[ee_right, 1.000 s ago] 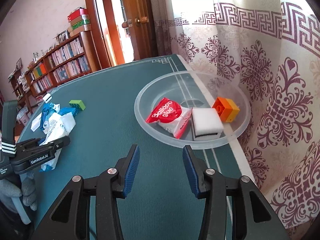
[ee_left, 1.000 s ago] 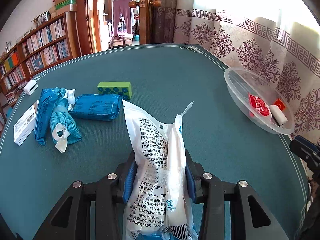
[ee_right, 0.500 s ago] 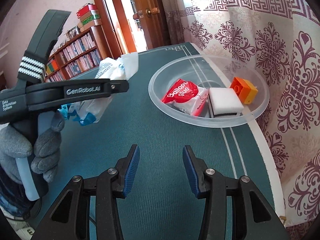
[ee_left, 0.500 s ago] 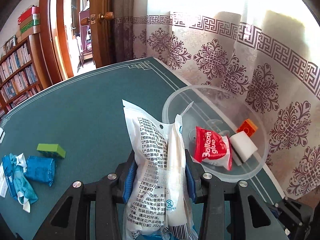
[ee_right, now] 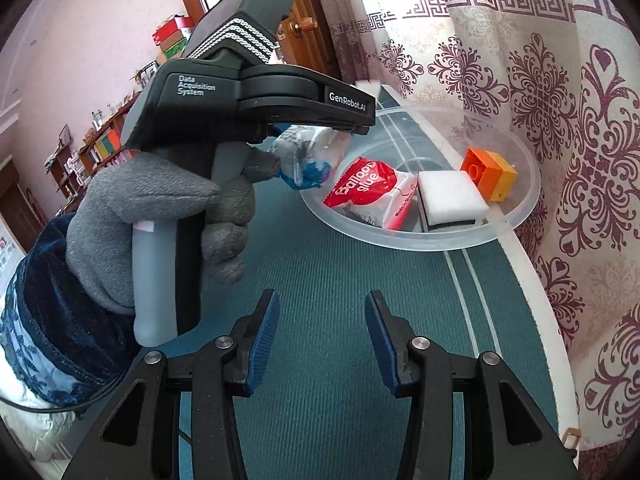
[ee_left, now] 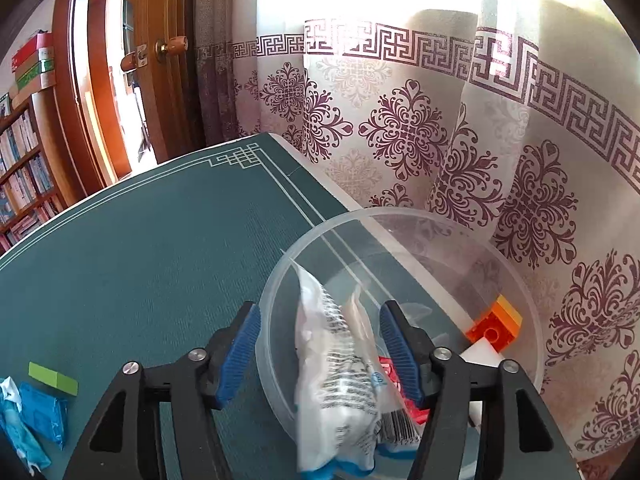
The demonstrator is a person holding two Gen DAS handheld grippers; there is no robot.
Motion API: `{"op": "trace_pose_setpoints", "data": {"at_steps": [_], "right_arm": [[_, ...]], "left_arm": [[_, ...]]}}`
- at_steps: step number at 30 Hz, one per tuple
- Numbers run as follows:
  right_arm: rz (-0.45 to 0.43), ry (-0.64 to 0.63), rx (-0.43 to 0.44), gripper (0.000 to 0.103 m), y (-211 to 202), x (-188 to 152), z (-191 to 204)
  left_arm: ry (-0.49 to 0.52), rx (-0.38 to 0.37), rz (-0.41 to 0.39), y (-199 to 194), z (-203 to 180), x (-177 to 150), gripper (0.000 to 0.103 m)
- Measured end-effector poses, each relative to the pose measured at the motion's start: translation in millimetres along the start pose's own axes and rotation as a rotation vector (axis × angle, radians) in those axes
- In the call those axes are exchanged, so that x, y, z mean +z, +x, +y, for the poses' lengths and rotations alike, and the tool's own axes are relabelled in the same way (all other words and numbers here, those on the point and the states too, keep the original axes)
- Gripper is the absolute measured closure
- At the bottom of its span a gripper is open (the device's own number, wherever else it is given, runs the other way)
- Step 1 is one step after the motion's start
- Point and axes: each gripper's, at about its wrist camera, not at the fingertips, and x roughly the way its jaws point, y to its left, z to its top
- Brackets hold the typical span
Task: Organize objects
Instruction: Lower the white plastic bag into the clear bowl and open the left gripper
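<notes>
The left claw (ee_left: 320, 350) has opened since half a second ago: its blue pads, then clamped on the white printed packet (ee_left: 340, 364), now stand apart with a gap on each side of it. The packet appears blurred between the fingers, which suggests it is dropping free. Over the last second the left claw also travelled from the blue packets (ee_left: 36, 412) to a position over the clear plastic bowl (ee_left: 520, 280). In the right wrist view the packet (ee_right: 308, 152) hangs below the left claw at the bowl's near rim (ee_right: 400, 240).

Judgement: this placement is at its release stage. The packet should land inside the bowl, but part of it lies close to the rim, so it may drape over the edge.

The right claw (ee_right: 320, 336) hangs with fingers apart and nothing between them, over the green table (ee_right: 320, 264), short of the bowl.

Bowl contents ahead of the right claw: a red sachet (ee_right: 368, 192), a white sponge block (ee_right: 452, 196) and an orange brick (ee_right: 488, 172). To the left of the left claw, on the table, remain the blue packets and a green brick (ee_left: 52, 378); these are judged still to be collected.

Legible writing:
- Red sachet: "Balloon glue".
- Left claw housing: "GenRobot.AI" and "Data Acquisition System".
- White packet: dense black print, not legible here.
</notes>
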Motion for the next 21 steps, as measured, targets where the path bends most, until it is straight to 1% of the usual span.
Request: {"op": "trace_pose_setpoints", "data": {"at_steps": [1, 2, 5, 8, 12, 17, 21], "right_arm": [[0.001, 0.002, 0.001, 0.056, 0, 0, -1], [0.002, 0.006, 0.002, 0.056, 0, 0, -1], [0.005, 0.010, 0.003, 0.056, 1, -1, -2], [0.005, 0.008, 0.002, 0.056, 1, -1, -2], [0.006, 0.007, 0.000, 0.056, 1, -3, -2], [0.005, 0.002, 0.002, 0.056, -1, -6, 1], [0.006, -0.002, 0.004, 0.056, -2, -7, 3]], "left_arm": [[-0.009, -0.007, -0.006, 0, 2, 0, 0.027], [-0.014, -0.011, -0.006, -1, 5, -2, 0.024], [-0.024, 0.008, -0.004, -2, 10, -5, 0.024], [-0.037, 0.009, 0.001, -3, 14, -9, 0.023], [-0.033, 0.015, -0.018, -15, 14, -15, 0.020], [-0.032, 0.008, -0.043, -30, 13, -17, 0.014], [-0.041, 0.027, -0.053, -36, 14, -20, 0.013]]}}
